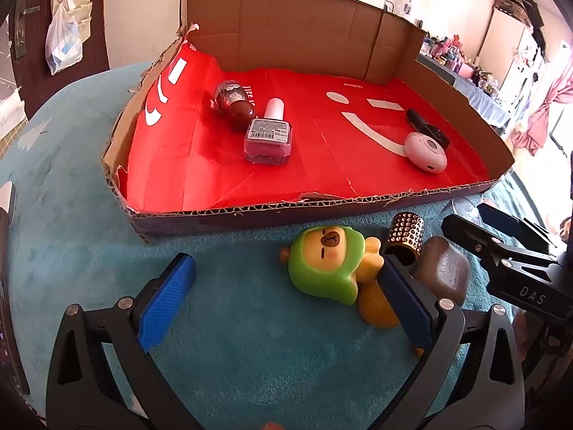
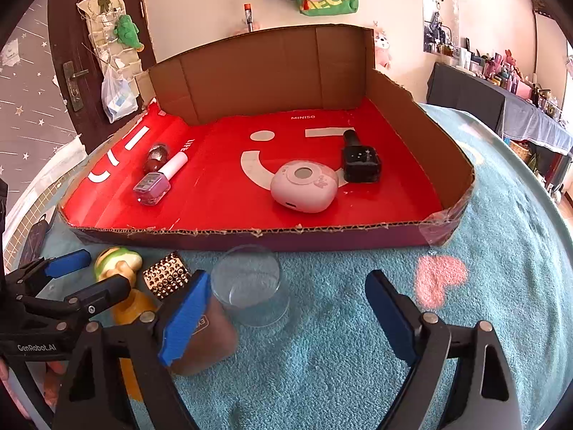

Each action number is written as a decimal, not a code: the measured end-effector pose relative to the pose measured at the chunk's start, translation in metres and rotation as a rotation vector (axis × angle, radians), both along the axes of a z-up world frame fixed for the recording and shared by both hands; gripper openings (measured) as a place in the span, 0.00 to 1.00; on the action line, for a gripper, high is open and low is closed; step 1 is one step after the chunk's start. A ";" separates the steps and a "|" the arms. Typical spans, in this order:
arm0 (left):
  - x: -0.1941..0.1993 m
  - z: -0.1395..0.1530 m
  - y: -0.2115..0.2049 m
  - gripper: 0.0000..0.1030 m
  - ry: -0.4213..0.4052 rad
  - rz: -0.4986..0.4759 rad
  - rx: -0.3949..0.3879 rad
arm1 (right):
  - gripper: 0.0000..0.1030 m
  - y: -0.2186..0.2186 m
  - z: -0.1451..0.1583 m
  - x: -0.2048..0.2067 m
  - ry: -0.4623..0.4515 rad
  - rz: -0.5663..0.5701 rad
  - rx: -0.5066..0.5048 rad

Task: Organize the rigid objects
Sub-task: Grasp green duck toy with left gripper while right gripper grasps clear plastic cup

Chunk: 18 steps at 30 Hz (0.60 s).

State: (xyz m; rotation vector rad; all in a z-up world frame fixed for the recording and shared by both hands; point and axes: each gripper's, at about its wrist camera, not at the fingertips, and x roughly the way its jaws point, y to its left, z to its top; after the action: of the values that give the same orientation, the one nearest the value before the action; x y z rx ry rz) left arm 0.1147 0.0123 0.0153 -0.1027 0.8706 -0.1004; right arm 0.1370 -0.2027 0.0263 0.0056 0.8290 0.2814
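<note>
Bear toy (image 1: 333,265) lying flat, head toward box (image 1: 250,215) | left tongs (image 1: 286,297) wide | right tongs (image 2: 286,308) wide

Bare red floor lies open mid-tray (image 2: 250,231), between the pink bottle (image 2: 152,182) at 10 o'clock and the pink case (image 2: 304,186) at 12. A clear glass (image 2: 250,286), a studded tube (image 2: 166,274) and a bear toy (image 2: 118,261) crowd the mat before its front wall.

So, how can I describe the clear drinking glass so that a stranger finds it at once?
Find the shallow cardboard tray with the red lining on the teal fluffy cloth. Just before the tray's near wall stands the clear drinking glass. Unlike the gold studded cylinder and the brown flat case beside it, it is transparent and upright.
</note>
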 end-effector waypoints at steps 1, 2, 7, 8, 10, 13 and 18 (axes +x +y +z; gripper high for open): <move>0.000 0.000 -0.001 0.98 -0.003 -0.004 0.001 | 0.82 0.000 -0.001 0.002 0.002 0.002 0.003; 0.001 0.000 -0.001 0.94 -0.005 -0.009 -0.004 | 0.80 0.001 -0.001 0.003 0.005 0.003 0.006; 0.003 0.002 -0.005 0.68 -0.013 -0.057 -0.060 | 0.60 0.008 -0.006 0.007 0.029 0.025 0.010; 0.002 0.002 -0.007 0.59 -0.015 -0.070 -0.070 | 0.57 0.009 -0.007 0.007 0.032 0.029 0.012; 0.001 0.003 -0.010 0.51 -0.016 -0.090 -0.092 | 0.49 0.010 -0.007 0.006 0.035 0.036 0.014; -0.001 0.003 -0.013 0.51 -0.024 -0.096 -0.068 | 0.41 0.011 -0.006 0.004 0.036 0.043 0.021; -0.007 0.006 -0.011 0.51 -0.019 -0.095 -0.085 | 0.40 0.008 -0.002 0.000 0.028 0.037 0.034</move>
State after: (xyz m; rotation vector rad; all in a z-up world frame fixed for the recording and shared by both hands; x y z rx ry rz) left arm 0.1080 0.0015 0.0215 -0.1395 0.8526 -0.2274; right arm 0.1365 -0.1944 0.0245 0.0261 0.8532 0.3313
